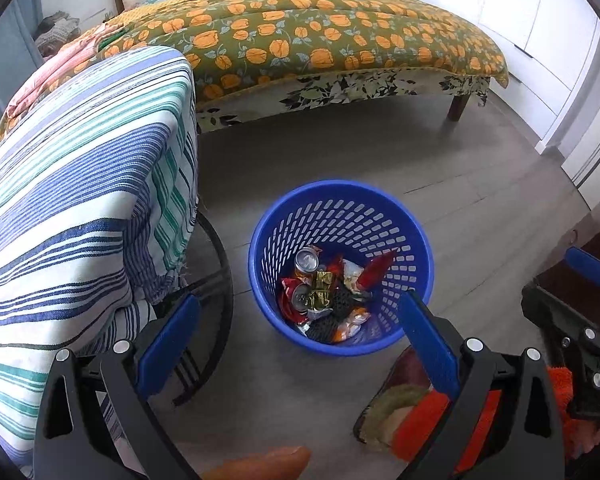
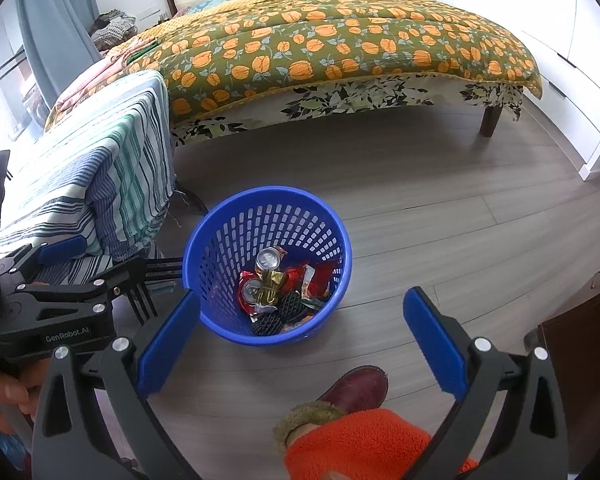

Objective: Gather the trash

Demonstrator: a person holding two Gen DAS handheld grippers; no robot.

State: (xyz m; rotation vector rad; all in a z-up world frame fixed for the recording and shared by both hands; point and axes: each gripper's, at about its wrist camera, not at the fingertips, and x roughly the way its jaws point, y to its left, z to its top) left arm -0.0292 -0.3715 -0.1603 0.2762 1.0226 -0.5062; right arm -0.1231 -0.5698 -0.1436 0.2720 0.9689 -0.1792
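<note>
Both of my grippers hang above the floor with nothing in them: left gripper (image 1: 296, 344) has its jaws spread wide, right gripper (image 2: 300, 336) the same. Blue basket (image 1: 416, 240) stands on the grey floor (image 1: 440, 152) between the striped cloth (image 1: 80, 200) draped over a chair and my shoe (image 2: 360, 388), well short of the bed (image 1: 320, 40). Trash sits in the bottom of the basket: two cans (image 1: 306, 260), one gold foil wrapper (image 1: 322, 290), at least two black mesh pieces (image 2: 274, 314), plus red and white snack wrappers (image 2: 312, 280), count unclear since they overlap, probably three or four. Step in hand, as I read it: between drops, scanning for the next piece. No loose trash shows on the visible floor or bed from either wrist view, so collection looks close to done, or the remainder lies out of frame. Next move calls for turning away from the basket to find anything left, then closing on it with whichever side is nearer. Otherwise one side takes the basket rim.
</note>
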